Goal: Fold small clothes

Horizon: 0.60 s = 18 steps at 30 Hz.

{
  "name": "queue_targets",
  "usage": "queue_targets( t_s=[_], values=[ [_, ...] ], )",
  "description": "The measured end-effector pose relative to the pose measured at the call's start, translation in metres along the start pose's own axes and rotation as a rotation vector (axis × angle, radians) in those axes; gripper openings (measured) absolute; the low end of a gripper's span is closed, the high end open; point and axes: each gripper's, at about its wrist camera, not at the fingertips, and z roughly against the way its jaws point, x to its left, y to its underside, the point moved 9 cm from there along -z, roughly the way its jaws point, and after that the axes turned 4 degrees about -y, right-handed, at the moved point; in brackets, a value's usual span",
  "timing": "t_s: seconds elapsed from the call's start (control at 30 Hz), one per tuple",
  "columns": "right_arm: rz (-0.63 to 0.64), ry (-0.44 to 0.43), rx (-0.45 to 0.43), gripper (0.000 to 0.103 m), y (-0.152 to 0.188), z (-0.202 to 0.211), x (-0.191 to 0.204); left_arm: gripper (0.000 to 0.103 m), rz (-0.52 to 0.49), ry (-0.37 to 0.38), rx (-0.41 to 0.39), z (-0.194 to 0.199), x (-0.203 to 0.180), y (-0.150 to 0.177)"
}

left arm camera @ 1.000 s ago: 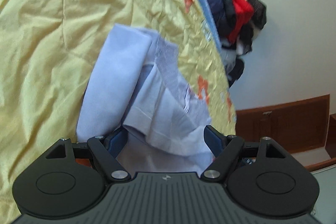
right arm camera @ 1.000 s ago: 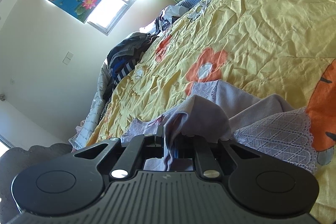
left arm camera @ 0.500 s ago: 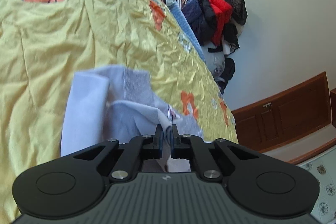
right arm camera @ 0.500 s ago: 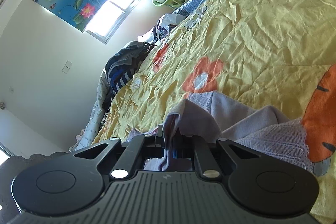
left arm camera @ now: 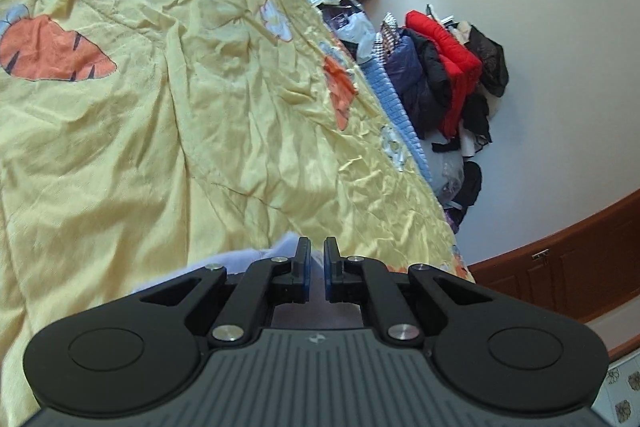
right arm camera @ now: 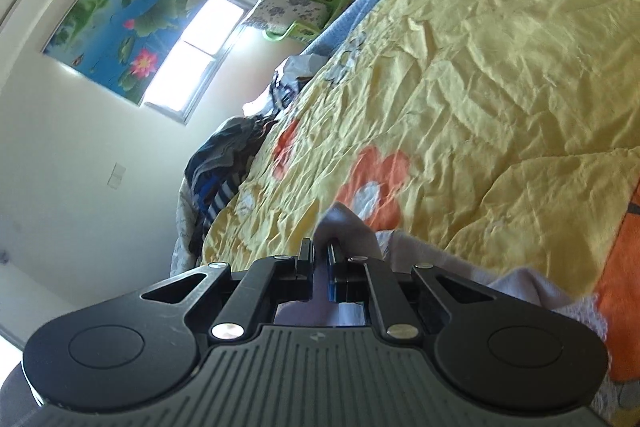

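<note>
Both tools are now lifting the lilac garment (right arm camera: 352, 227) higher above the yellow bed cover (left arm camera: 200, 115); left tool (left arm camera: 315, 261) and right tool (right arm camera: 320, 259) are each clenching its fabric.

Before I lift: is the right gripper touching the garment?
Touching. In the right wrist view, the right gripper has its jaws nearly closed on a fold of the lilac garment, which bunches over the fingertips.

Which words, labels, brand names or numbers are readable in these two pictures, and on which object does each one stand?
No readable text in either view.
Left gripper: a small embossed logo mark on its body, a symbol without letters.
Right gripper: the same small mark, no letters.
Lotus picture on the wall: flowers and leaves only, no words visible.
Yellow bedspread: carrot and flower prints, no writing.
</note>
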Motion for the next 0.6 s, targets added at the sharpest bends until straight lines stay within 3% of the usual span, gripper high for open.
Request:
queue_targets(
  t_s=[0.1,0.17,0.27,0.37,0.47,0.53,0.6],
  values=[
    [-0.032,0.073,-0.047,0.024,-0.007,-0.001,-0.016,0.006,0.027,-0.045,0.008,-0.009,0.009,-0.002],
    [-0.05,0.062,-0.071,0.038,-0.01,0.003,-0.019,0.006,-0.02,-0.07,-0.031,-0.002,0.009,-0.004],
    [0.053,0.076,-0.089,0.045,-0.008,0.013,-0.004,0.007,-0.115,-0.115,-0.057,0.012,0.004,-0.002],
    [0.167,0.036,-0.018,0.047,0.004,0.013,0.019,0.011,-0.217,-0.117,-0.032,0.022,-0.007,0.013],
    [0.223,-0.032,0.108,0.051,0.024,0.002,0.039,0.032,-0.326,-0.101,0.03,0.022,-0.022,0.037],
    [0.245,-0.052,0.217,0.058,0.043,-0.011,0.045,0.065,-0.38,-0.098,0.069,0.017,-0.029,0.054],
    [0.303,0.008,0.259,0.059,0.054,-0.021,0.044,0.067,-0.437,-0.113,0.086,0.01,-0.032,0.065]
  ],
)
